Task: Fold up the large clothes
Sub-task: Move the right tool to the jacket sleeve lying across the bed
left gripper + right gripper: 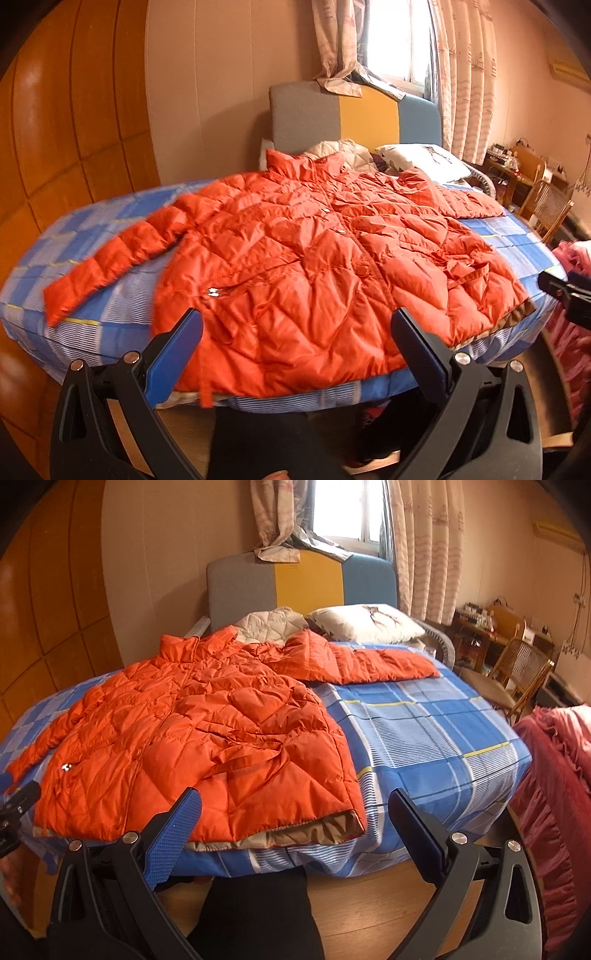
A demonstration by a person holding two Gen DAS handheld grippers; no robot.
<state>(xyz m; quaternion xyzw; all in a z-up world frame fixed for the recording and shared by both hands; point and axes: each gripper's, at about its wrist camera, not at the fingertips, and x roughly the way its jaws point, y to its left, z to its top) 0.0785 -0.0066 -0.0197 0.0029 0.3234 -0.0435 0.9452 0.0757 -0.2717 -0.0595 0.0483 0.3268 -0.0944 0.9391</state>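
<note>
Orange jacket (295,258) spread flat on the bed (424,731).
Left gripper (297,332) and right gripper (295,812): jaws wide apart, holding nothing.

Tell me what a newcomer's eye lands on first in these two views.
The bright orange puffer jacket spread flat, front up, across the blue checked bed sheet, sleeves stretched out to both sides. Next, the open left gripper and right gripper in the foreground near the jacket's hem, holding nothing. Behind, a grey, yellow and blue headboard stands under the sunlit window.
</note>
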